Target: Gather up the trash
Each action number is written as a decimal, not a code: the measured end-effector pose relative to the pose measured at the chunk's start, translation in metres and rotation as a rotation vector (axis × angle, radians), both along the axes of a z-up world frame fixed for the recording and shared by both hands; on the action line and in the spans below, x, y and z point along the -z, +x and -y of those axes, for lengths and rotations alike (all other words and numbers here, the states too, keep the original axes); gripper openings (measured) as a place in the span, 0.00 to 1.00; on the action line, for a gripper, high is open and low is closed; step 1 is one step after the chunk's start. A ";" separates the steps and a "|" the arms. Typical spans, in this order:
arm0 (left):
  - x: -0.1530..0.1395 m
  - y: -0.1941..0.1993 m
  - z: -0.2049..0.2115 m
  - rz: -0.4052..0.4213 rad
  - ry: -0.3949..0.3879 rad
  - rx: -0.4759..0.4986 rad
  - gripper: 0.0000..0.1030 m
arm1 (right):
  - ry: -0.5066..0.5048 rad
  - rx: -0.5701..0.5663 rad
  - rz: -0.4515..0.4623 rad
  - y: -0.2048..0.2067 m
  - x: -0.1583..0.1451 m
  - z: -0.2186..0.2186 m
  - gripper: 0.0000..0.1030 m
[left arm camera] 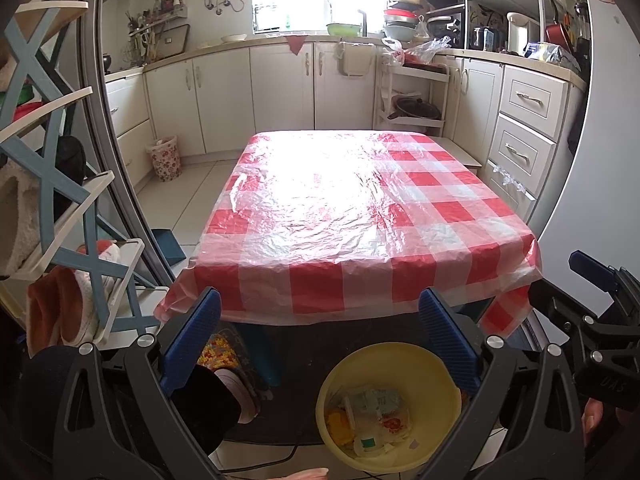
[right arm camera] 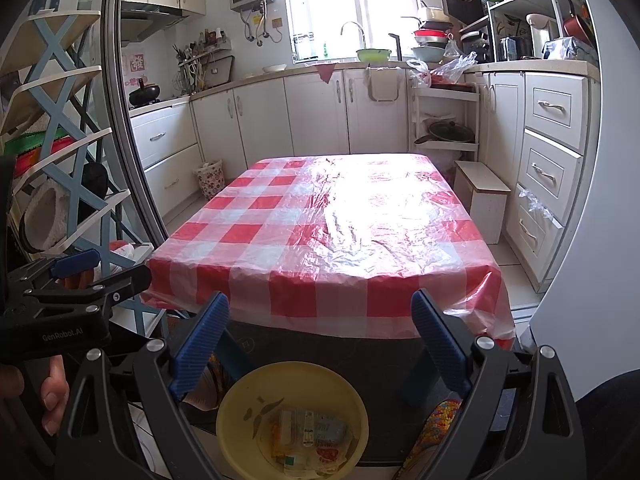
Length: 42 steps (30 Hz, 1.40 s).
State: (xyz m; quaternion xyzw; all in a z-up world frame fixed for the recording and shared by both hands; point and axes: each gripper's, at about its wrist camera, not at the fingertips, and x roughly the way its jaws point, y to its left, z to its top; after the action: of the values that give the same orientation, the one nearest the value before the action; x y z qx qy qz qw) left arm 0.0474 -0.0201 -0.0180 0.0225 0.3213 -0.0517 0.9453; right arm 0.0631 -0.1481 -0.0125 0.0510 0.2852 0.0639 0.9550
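Nearly finished, by the look: table [left arm camera: 360, 208] bare, wrappers [left arm camera: 374, 420] lying in yellow bin [left arm camera: 404, 354] below. Left tongs [left arm camera: 320, 336] and right tongs [right arm camera: 320, 338] wide apart, holding nothing.

**Legible markings**

"GenRobot.AI" in pale letters along the black body of the left gripper [right arm camera: 72, 276], seen from the right wrist view. "UAS" or similar, partly legible, on the black body of the right gripper [left arm camera: 592, 276] in the left wrist view. Red Chinese character on a pink wall sticker [right arm camera: 135, 65] beside the stove, too blurred to read. Printing on the wrappers [right arm camera: 308, 436] in the yellow bin [right arm camera: 236, 412] illegible.
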 end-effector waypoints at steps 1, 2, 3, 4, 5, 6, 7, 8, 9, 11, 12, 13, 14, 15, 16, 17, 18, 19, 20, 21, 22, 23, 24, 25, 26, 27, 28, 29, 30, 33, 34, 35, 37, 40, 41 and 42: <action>0.000 0.000 -0.001 0.000 0.001 0.000 0.92 | 0.000 0.000 0.000 0.000 0.000 0.000 0.86; 0.000 0.000 -0.001 0.000 0.001 0.001 0.92 | -0.001 -0.001 0.000 0.000 0.000 0.000 0.86; 0.000 0.000 -0.001 0.000 0.001 0.001 0.92 | -0.001 -0.001 0.001 0.000 0.000 0.000 0.86; 0.000 0.000 0.000 0.001 0.000 0.001 0.92 | -0.001 0.000 0.002 0.000 0.000 0.000 0.86; 0.000 0.000 0.000 0.001 0.001 0.000 0.92 | 0.000 0.000 0.002 0.000 0.000 0.000 0.86; 0.000 0.000 -0.001 0.001 0.001 0.000 0.92 | 0.000 0.001 0.003 0.000 0.000 0.001 0.86; 0.000 0.000 0.000 0.001 0.000 0.000 0.92 | 0.000 0.002 0.003 0.000 0.001 0.001 0.86; 0.000 0.000 0.000 0.000 0.000 0.000 0.92 | 0.000 0.002 0.004 0.000 0.001 0.002 0.86; 0.000 0.000 -0.001 -0.001 0.001 0.001 0.92 | 0.000 0.003 0.006 0.000 0.001 0.002 0.86; 0.000 0.000 -0.001 0.000 0.003 0.001 0.92 | 0.000 0.004 0.008 -0.001 0.001 0.003 0.86; -0.001 0.000 -0.001 0.001 0.002 0.001 0.92 | 0.000 0.004 0.009 -0.001 0.001 0.003 0.86; 0.000 0.000 -0.001 0.001 0.002 0.001 0.92 | -0.001 0.004 0.010 -0.001 0.000 0.004 0.86; 0.000 0.000 0.000 0.001 0.002 0.000 0.92 | -0.001 0.004 0.010 -0.002 0.000 0.003 0.86; 0.000 0.000 -0.001 0.001 0.003 0.000 0.92 | -0.001 0.004 0.010 -0.002 0.000 0.003 0.86; 0.000 0.000 -0.001 0.000 0.002 0.001 0.92 | -0.001 0.004 0.010 -0.002 0.000 0.003 0.86; 0.000 0.000 -0.001 0.000 0.003 0.001 0.92 | -0.001 0.004 0.010 -0.002 0.000 0.003 0.86; 0.000 0.000 0.000 0.001 0.003 0.000 0.92 | -0.001 0.004 0.010 -0.002 0.000 0.004 0.86; 0.000 0.000 0.000 0.001 0.003 0.001 0.92 | -0.001 0.004 0.009 -0.001 0.000 0.004 0.86; 0.000 0.000 0.000 0.001 0.003 0.000 0.92 | -0.001 0.003 0.009 -0.002 0.000 0.004 0.86; 0.000 0.000 0.000 0.001 0.004 0.000 0.92 | -0.001 0.003 0.010 -0.002 0.000 0.003 0.86; 0.000 0.000 0.000 0.001 0.004 0.000 0.92 | -0.001 0.003 0.011 -0.002 0.000 0.004 0.86; 0.000 0.000 0.000 0.000 0.004 0.001 0.92 | -0.001 0.004 0.010 -0.002 0.000 0.004 0.86; 0.000 0.000 0.000 0.001 0.004 0.000 0.92 | -0.001 0.004 0.010 -0.002 0.000 0.004 0.86; 0.000 0.000 0.000 0.001 0.004 0.000 0.92 | 0.000 0.004 0.009 -0.001 0.000 0.004 0.86; 0.000 0.000 0.000 0.001 0.004 0.000 0.92 | -0.001 0.003 0.009 -0.002 0.000 0.004 0.86; 0.000 0.000 -0.001 0.002 0.004 0.000 0.92 | -0.001 0.003 0.010 -0.002 0.000 0.004 0.86; -0.001 0.000 -0.001 0.001 0.005 0.000 0.92 | -0.002 0.003 0.011 -0.002 0.000 0.004 0.86; -0.001 0.000 0.000 0.002 0.005 0.000 0.92 | -0.001 0.003 0.011 -0.002 0.000 0.004 0.86; -0.001 0.000 -0.001 0.002 0.006 0.000 0.92 | -0.001 0.003 0.010 -0.002 0.000 0.004 0.86; -0.001 0.000 0.000 0.002 0.006 0.000 0.92 | -0.001 0.003 0.010 -0.002 0.000 0.004 0.86; -0.001 0.000 -0.001 0.002 0.006 0.000 0.92 | -0.002 0.003 0.010 -0.002 0.000 0.004 0.86; -0.001 0.001 -0.001 0.002 0.006 0.000 0.92 | -0.002 0.003 0.011 -0.002 0.000 0.004 0.86; -0.001 0.000 0.000 0.002 0.006 0.000 0.92 | -0.002 0.003 0.009 -0.001 0.001 0.004 0.86; -0.001 0.000 -0.001 0.003 0.008 0.000 0.92 | -0.002 0.004 0.010 -0.001 0.000 0.004 0.86; -0.001 0.001 -0.002 0.003 0.008 0.000 0.92 | -0.002 0.003 0.009 -0.001 0.000 0.004 0.86; -0.001 0.001 -0.002 0.003 0.008 -0.001 0.92 | -0.002 0.003 0.009 -0.001 0.000 0.004 0.86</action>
State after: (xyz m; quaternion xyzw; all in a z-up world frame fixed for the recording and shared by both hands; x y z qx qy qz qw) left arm 0.0481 -0.0180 -0.0169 0.0263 0.3203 -0.0500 0.9456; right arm 0.0618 -0.1523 -0.0127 0.0503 0.2810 0.0624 0.9564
